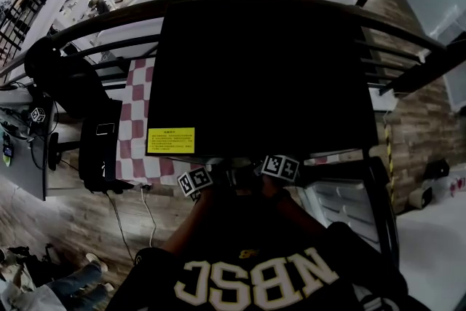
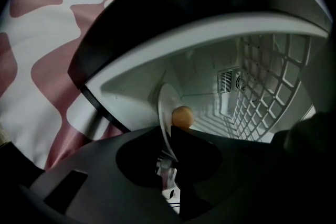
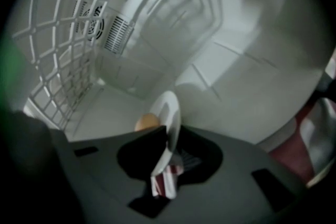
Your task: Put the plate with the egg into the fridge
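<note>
Plate [image 2: 167,113], white, edge-on in both gripper views, egg [image 2: 182,116] resting on its face. It sits at the mouth of the fridge [image 2: 199,71], over the white floor of the cavity. Cannot tell whether it has touched down.

Left gripper [image 2: 170,144] is clamped on the rim nearest its camera. Right gripper [image 3: 168,149] is clamped on the opposite rim. Neither is free.

Step in hand, as I judge it: carrying the plate inward and setting it down.
- Keep the plate level; a round egg rolls at any tilt.
- Move both hands together so neither rim twists or slips from the pads.
- Stay clear of the wire shelf [image 2: 273,76].
- Let go only once the plate bears on the floor.

View differences:
- Left gripper view: egg at 3 o'clock of the plate, shelf and vent [image 2: 226,81] at 2 o'clock, checked cloth [image 2: 37,60] at 9 o'clock.
- Right gripper view: egg at 9 o'clock of the plate, shelf at 10 o'clock, more of the cavity's back wall.
- Head view: only the fridge's black top, a yellow label [image 1: 171,140] at 8 o'clock and both marker cubes at 6 o'clock. Plate, egg and interior hidden.
</note>
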Available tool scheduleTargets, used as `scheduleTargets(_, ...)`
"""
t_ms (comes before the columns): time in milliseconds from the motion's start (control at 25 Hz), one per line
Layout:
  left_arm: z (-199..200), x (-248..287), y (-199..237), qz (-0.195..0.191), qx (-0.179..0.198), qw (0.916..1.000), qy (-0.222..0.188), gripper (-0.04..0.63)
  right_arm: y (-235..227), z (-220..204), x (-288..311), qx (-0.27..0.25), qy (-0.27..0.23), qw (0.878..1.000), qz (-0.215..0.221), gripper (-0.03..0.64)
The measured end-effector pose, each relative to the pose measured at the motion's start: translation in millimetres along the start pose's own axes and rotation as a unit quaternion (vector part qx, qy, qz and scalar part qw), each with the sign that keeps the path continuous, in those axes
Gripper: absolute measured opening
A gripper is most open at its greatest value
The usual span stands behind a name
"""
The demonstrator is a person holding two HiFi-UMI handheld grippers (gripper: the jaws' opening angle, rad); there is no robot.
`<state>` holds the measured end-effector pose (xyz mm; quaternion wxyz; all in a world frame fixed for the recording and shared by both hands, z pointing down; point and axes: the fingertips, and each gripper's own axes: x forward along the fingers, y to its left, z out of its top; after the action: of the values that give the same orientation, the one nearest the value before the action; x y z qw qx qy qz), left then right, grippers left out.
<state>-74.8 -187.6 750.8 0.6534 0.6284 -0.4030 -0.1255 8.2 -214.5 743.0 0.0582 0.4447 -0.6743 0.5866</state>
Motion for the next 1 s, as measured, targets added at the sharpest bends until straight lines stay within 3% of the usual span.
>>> scheduleTargets(240, 2, 1, -1, -0.003, 0.005, 1.0, -0.004, 0.055, 2, 2, 1, -0.015, 0.005, 1.0, -0.002, 0.061)
scheduleTargets(400, 2, 1, -5, 0.0, 0.032, 0.9995, 0.002, 0.064, -1, 3, 2, -0.039, 0.007, 0.999, -0.014, 0.072)
scheduleTargets(520, 1, 1, -2, 0.018, 0.067, 0.9975, 0.013, 0.08, -12, 6, 2, -0.086, 0.007, 0.995, -0.047, 0.099)
scheduleTargets(600, -2, 1, 1, 0.033, 0.09, 0.9951, 0.021, 0.092, -14, 11, -2, -0.125, 0.001, 0.99, -0.067, 0.156)
scheduleTargets(760, -4, -2, 3, 0.047, 0.109, 0.9927, 0.019, 0.106, -14, 17, -9, -0.18, -0.011, 0.98, -0.08, 0.178)
scheduleTargets(1000, -6, -7, 0, 0.063, 0.135, 0.9887, 0.011, 0.193, -18, 12, -21, -0.172, -0.018, 0.982, -0.074, 0.178)
